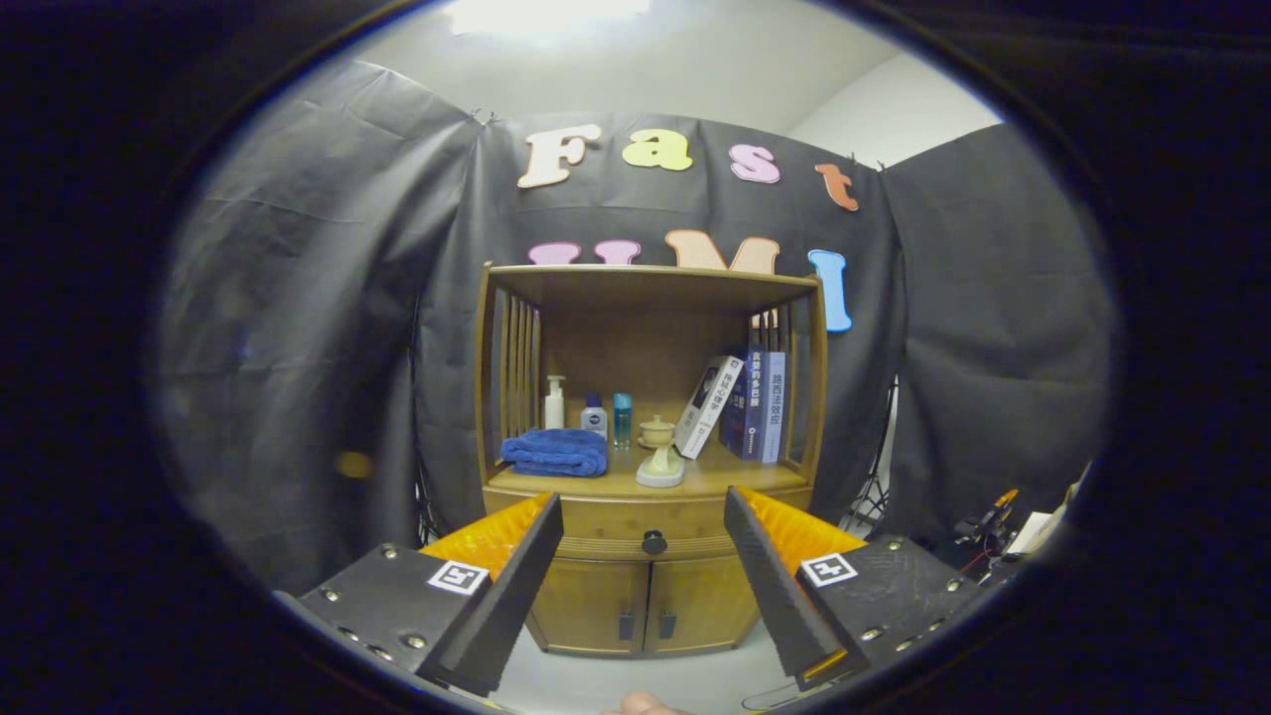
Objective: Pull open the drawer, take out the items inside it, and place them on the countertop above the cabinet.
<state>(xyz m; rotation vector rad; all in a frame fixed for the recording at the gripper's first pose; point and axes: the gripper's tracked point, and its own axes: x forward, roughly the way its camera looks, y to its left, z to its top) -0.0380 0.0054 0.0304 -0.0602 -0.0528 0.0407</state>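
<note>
— While those jaws (643,586) stand wide apart with nothing between them, where is the drawer sitting?

— Take the small round black knob (653,542) as the mark. It shows right in the gap between the jaws, some way beyond their tips. The shallow light-wood drawer front (635,519) around it looks flush with the wooden cabinet (645,596), so I'd call it closed. Whatever is inside can't be seen from here.

— So is it waiting to be opened, or shut again after emptying?

— Could be either. Above the knob, the wooden worktop (715,481) carries a folded blue towel (555,452) up to the left, a cream ceramic figure (659,465) almost straight above, three small bottles (593,409) behind the towel, and books (745,402) leaning up to the right. Any of those might have come from the drawer, or none.

— What could go wrong?

— The knob is small and round. If the jaws close off-centre they may pinch one edge and slip off when pulled. A pull that isn't straight out could make the drawer bind.

— And the worktop?

— It's crowded. The cream figure stands near the front edge just above the knob, so a hand rising from the drawer could knock it over. The leaning book could also slide if bumped. Below the knob, two door handles (646,625) sit close together; aiming low would catch those instead.
</note>
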